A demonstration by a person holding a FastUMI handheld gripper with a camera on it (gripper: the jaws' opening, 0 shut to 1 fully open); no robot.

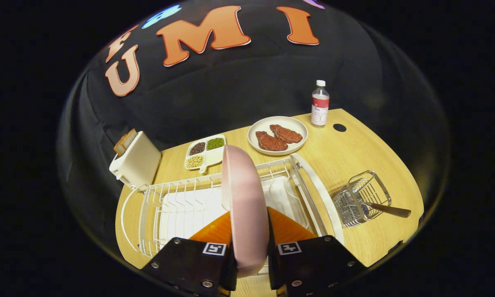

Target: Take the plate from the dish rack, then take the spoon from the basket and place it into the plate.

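Note:
A pink plate (244, 198) stands on edge between my two fingers, and my gripper (249, 225) is shut on its rim. It is held upright over the white wire dish rack (177, 202), which lies just beyond the fingers. To the right of the rack sits a small wire basket (360, 198) with a spoon (389, 209) in it, handle pointing right over the basket's rim.
A white toaster (135, 165) with bread stands left of the rack. Beyond the rack are a divided tray of beans (206, 152), a plate with two meat pieces (277, 136) and a bottle (320, 103). Bare wooden table (346, 156) lies around the basket.

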